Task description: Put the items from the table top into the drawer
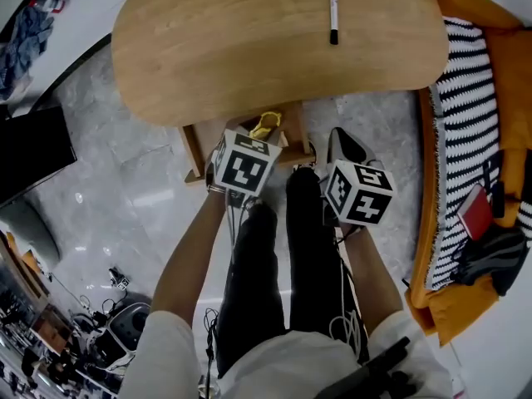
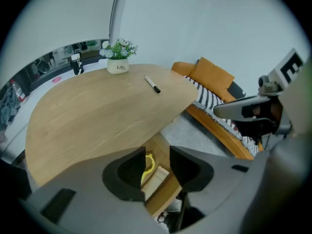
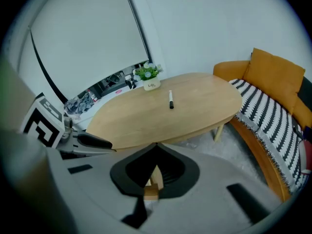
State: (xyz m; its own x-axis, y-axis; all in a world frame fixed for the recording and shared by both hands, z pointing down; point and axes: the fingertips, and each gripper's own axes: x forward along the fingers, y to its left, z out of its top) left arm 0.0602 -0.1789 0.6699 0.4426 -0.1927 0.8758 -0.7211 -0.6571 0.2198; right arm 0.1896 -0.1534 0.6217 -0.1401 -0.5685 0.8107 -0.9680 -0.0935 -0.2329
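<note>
A black-and-white marker pen (image 1: 333, 19) lies on the oval wooden table (image 1: 249, 48); both gripper views show this pen (image 2: 152, 84) (image 3: 171, 100) too. Under the table's near edge a wooden drawer (image 1: 194, 146) stands pulled out, with a yellow item (image 1: 266, 125) inside. My left gripper (image 2: 157, 150) hangs over the drawer, open and empty; the yellow item (image 2: 147, 165) shows through its gap. My right gripper (image 1: 339, 140) is beside the drawer on its right. In the right gripper view its jaws (image 3: 156, 145) meet at the tips, shut on nothing.
An orange sofa (image 1: 507, 73) with a striped blanket (image 1: 465, 123) curves along the right, with a red book (image 1: 475, 210) on it. A small potted plant (image 2: 118, 65) stands at the table's far edge. The person's legs (image 1: 274, 256) are below the grippers. Clutter fills the floor's bottom left.
</note>
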